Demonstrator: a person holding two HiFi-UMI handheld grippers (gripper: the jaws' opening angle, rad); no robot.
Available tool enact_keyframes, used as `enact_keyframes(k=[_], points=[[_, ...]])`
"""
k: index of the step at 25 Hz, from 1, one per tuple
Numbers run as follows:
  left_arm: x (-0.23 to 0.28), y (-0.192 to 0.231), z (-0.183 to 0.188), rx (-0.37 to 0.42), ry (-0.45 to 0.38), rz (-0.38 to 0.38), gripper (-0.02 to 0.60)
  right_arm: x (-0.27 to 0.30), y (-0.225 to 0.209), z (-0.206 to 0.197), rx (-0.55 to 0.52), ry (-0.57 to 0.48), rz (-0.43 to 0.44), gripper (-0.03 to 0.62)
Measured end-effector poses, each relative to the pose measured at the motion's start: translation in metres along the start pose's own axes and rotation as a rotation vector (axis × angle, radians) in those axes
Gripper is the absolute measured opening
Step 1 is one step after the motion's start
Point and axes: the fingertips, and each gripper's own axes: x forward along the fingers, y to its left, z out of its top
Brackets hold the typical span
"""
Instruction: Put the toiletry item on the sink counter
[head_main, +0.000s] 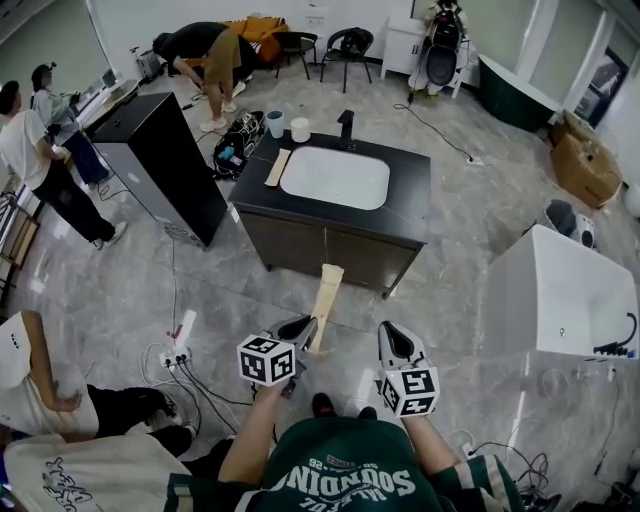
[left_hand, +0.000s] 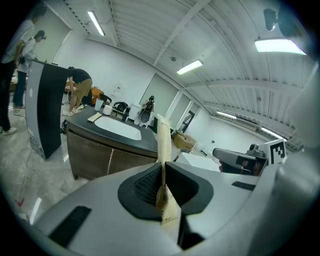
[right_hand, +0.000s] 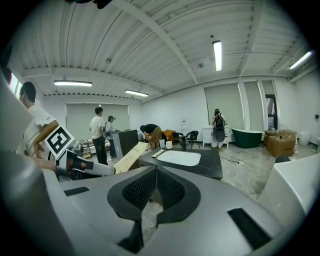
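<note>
Left gripper (head_main: 300, 330) clamped on one long tan toiletry box (head_main: 326, 300), box jutting forward from its jaws, in front of the sink counter (head_main: 410, 200), right gripper (head_main: 395, 345) closed and empty, two cups (head_main: 275, 124) on counter

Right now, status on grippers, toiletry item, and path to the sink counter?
Left gripper shut on tan toiletry box. Right gripper shut, empty. Sink counter ahead, not reached; only floor between.
</note>
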Motion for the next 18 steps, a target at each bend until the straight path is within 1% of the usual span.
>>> enact_keyframes(k=[12,18], points=[[-0.021,0.043,0.017,-0.01,-0.016,0.006,0.035,0.032,0.035,0.004,-0.001,0.009,0.011,0.041],[-0.024,0.067,0.026,-0.024,-0.024,0.027,0.036,0.054,0.041,0.004,-0.004,0.024,0.026,0.041]])
